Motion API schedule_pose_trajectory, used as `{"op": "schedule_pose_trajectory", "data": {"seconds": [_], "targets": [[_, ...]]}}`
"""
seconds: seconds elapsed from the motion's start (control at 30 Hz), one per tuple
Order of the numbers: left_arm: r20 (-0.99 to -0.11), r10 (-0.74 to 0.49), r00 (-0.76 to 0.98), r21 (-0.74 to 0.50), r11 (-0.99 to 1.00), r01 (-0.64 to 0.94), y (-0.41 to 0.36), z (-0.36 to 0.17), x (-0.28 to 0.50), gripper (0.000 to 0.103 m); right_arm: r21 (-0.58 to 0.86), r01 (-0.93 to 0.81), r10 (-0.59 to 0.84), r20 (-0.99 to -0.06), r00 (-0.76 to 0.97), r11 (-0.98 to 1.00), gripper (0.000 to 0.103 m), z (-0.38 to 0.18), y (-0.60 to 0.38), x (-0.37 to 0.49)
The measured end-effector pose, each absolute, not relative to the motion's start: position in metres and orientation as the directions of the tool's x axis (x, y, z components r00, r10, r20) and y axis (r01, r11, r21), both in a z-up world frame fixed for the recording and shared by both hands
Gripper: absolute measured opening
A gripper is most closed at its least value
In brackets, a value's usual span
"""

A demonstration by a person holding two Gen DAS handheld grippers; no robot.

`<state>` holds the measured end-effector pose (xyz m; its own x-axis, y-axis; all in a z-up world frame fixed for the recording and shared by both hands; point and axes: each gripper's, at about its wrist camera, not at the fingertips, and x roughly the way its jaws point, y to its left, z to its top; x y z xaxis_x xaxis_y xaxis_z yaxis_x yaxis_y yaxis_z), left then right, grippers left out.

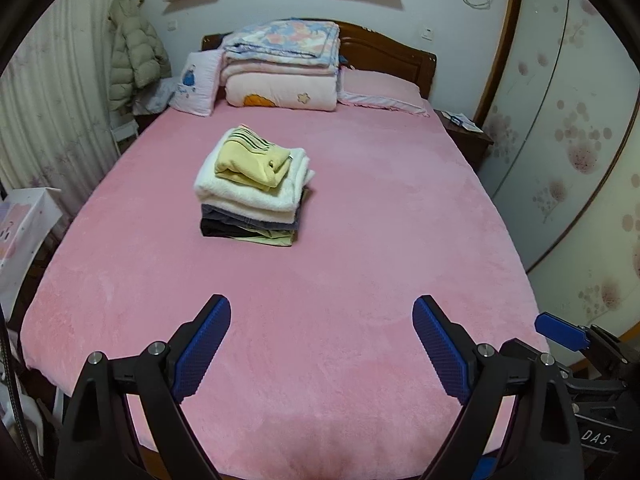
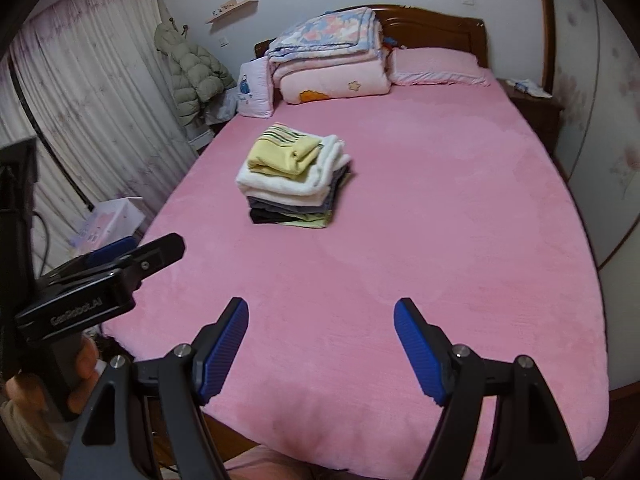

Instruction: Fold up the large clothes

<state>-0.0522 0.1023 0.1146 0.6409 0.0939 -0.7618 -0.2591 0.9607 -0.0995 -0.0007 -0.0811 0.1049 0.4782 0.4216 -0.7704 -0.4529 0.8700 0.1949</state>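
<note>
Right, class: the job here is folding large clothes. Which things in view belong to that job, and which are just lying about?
Belongs to the job:
- stack of folded clothes on the pink bed
- left gripper, open and empty
- right gripper, open and empty

Just lying about:
- folded quilts at the headboard
- pink pillow
- white cushion
- puffer jacket, hanging
- nightstand

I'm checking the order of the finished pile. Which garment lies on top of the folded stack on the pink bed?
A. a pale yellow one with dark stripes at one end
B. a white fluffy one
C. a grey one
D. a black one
A: the pale yellow garment with striped trim sits uppermost on the folded stack, directly on the white fluffy piece, with grey and black layers lower down.
</note>
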Motion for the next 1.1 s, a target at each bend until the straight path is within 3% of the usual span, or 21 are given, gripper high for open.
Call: {"op": "schedule_pose_trajectory", "data": {"seconds": [0.37, 1.1], "targets": [[-0.786, 0.143, 0.602, -0.049, 0.955, -0.292, 0.073, 0.089, -0.066, 0.092, 0.087, -0.365, 0.306, -0.739, 0.600, 0.927, 0.076, 0.098, -0.098, -0.021], [-0.783, 0.173, 0.597, -0.009, 0.958, -0.288, 0.053, 0.088, -0.065, 0.092, 0.080, -0.328, 0.274, -0.749, 0.604, 0.941, 0.076, 0.088, -0.115, -0.017]]}}
